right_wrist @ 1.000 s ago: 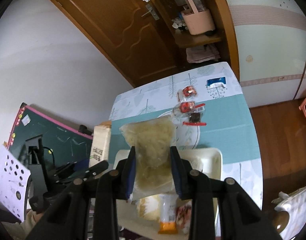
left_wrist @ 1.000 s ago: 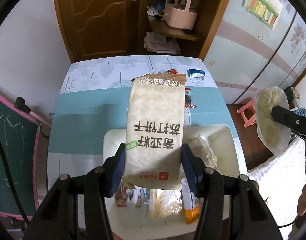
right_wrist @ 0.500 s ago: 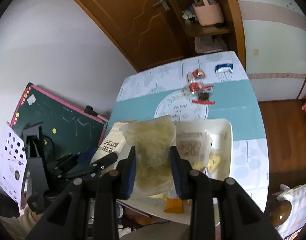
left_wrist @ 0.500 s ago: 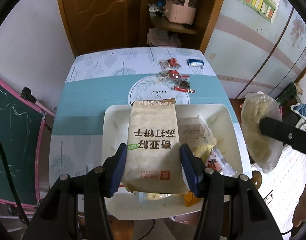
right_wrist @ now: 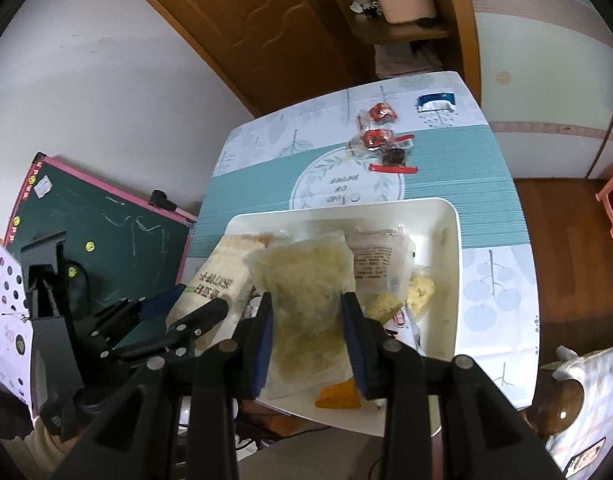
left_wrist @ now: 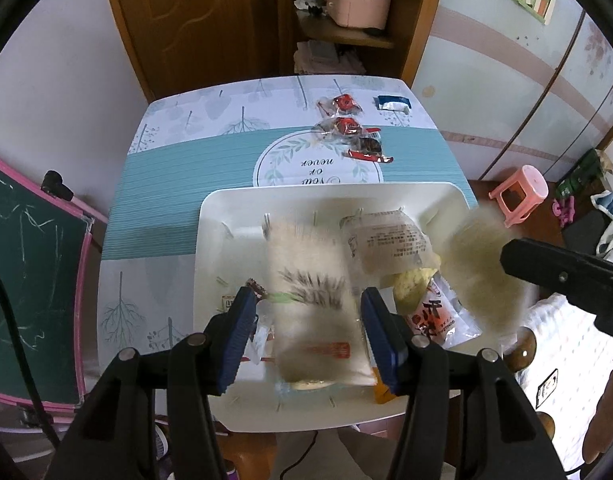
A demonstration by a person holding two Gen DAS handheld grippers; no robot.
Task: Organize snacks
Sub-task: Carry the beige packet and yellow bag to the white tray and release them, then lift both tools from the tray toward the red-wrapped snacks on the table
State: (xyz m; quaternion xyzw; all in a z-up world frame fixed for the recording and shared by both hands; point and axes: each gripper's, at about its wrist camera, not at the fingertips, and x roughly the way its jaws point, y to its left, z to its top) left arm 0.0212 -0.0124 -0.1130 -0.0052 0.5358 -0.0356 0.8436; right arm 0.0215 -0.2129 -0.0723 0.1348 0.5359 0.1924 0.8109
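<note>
Cracker pack (left_wrist: 312, 304) lower now, blurred, over tray (left_wrist: 210, 240).

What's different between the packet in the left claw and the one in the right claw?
The cracker packet in the left gripper is opaque beige paper with printed characters; the clear bag in the right gripper shows pale yellowish food inside. The cracker packet looks flat and boxy; the clear bag looks lumpy and soft. Both are held over the white tray.
</note>
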